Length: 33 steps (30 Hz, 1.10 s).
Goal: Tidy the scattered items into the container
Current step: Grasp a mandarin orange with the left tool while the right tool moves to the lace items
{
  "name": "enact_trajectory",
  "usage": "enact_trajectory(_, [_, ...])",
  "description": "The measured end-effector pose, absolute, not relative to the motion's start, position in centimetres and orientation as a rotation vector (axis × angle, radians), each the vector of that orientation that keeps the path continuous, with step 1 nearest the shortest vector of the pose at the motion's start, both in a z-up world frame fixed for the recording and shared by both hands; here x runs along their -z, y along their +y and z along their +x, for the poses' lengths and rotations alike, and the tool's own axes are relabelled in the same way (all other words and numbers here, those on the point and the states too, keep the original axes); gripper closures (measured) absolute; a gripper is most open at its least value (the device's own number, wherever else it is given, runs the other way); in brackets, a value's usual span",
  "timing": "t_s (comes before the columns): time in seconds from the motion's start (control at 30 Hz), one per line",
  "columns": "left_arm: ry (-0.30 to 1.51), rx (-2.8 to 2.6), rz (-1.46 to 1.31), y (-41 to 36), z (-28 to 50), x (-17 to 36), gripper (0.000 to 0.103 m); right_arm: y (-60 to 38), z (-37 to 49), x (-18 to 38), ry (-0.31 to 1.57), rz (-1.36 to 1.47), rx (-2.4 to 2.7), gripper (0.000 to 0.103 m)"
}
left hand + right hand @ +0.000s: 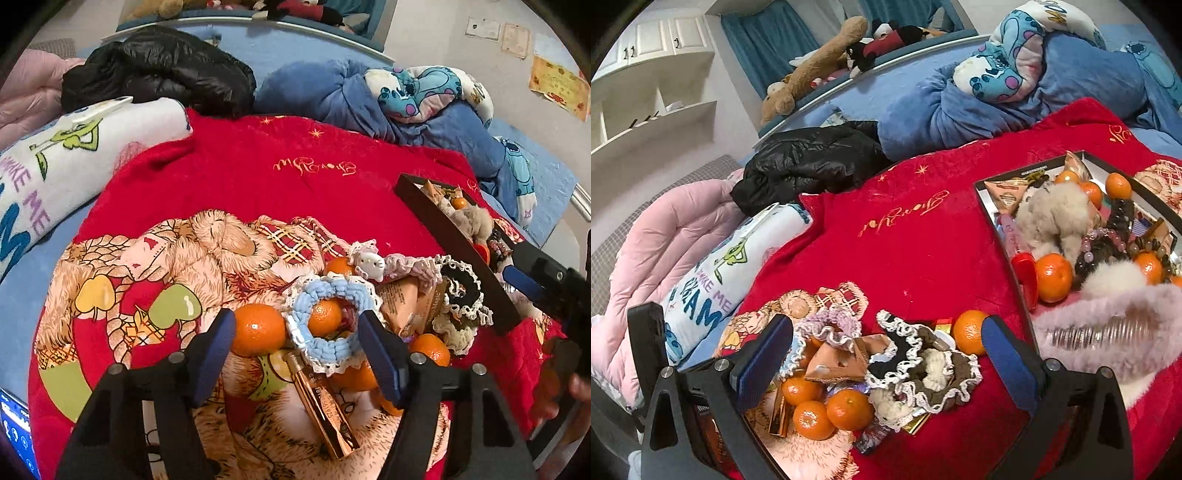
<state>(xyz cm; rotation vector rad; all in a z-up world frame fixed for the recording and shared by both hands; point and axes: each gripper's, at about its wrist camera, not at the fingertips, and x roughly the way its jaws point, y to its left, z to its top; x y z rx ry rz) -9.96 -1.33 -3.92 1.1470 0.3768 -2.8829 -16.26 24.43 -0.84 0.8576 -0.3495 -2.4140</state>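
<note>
Both grippers are released and carry nothing. In the left wrist view the left gripper [295, 339] sits low centre with its jaws spread either side of a blue crocheted scrunchie [325, 328], which lies partly over a mandarin [324, 318]; a second mandarin [257, 329] sits just beside the left finger. A rose-gold tube [325, 410], probably a cosmetic, lies under the scrunchie's lower edge.

In the right wrist view the right gripper [886, 365] is also spread wide at lower centre, over a black-and-white frilled scrunchie [916, 354] and a brown one [942, 373] touching it. The container, a dark shallow tray [1001, 236], fills the upper right of that frame and already holds mandarins, a grey fur pom-pom [1052, 218] and bead bracelets. A pink fluffy item [1108, 325] at the right edge is motion-blurred, so I cannot tell whether it rests on the tray rim or beside it.

The pile remaining on the red blanket [258, 166] sits just beside the tray's near wall.

The risks, as I judge them: closing on the blue scrunchie may also pinch the mandarin inside its ring, which could slip out and roll across the soft blanket. The two frilled scrunchies overlap, so lifting one may drag the other. The tray looks crowded, and another round fruit could roll over its low wall.
</note>
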Motion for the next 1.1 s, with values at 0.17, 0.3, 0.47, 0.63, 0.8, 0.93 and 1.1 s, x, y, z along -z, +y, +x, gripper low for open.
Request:
enact_trajectory(0.17, [0.391, 2.874, 1.132, -1.5, -9.8, 4.0, 0.064, 24.8, -16.4, 1.0, -0.381, 0.869, 2.413, 0.0])
enact_trajectory(0.3, [0.359, 2.88, 1.133, -1.4, -9.7, 3.9, 0.089, 24.7, -16.4, 1.1, -0.376, 0.878, 2.418, 0.0])
enact_trajectory(0.47, [0.375, 2.867, 1.132, -2.6, -9.5, 4.0, 0.099, 24.9, -16.5, 1.1, -0.384, 0.888, 2.429, 0.0])
enact_trajectory(0.63, [0.366, 2.869, 1.149, -3.1, -9.2, 4.0, 0.099, 25.5, -16.7, 1.3, -0.402, 0.899, 2.436, 0.0])
enact_trajectory(0.8, [0.255, 2.887, 1.163, -2.0, -9.2, 3.9, 0.076, 25.4, -16.8, 1.5, -0.401, 0.913, 2.438, 0.0])
enact_trajectory(0.93, [0.241, 2.872, 1.165, -2.1, -9.4, 4.2, 0.064, 25.2, -16.9, 1.6, -0.423, 0.919, 2.431, 0.0])
enact_trajectory(1.1, [0.217, 2.814, 1.253, -2.5, -10.3, 5.5, 0.063, 25.0, -16.9, 1.7, -0.413, 0.926, 2.428, 0.0])
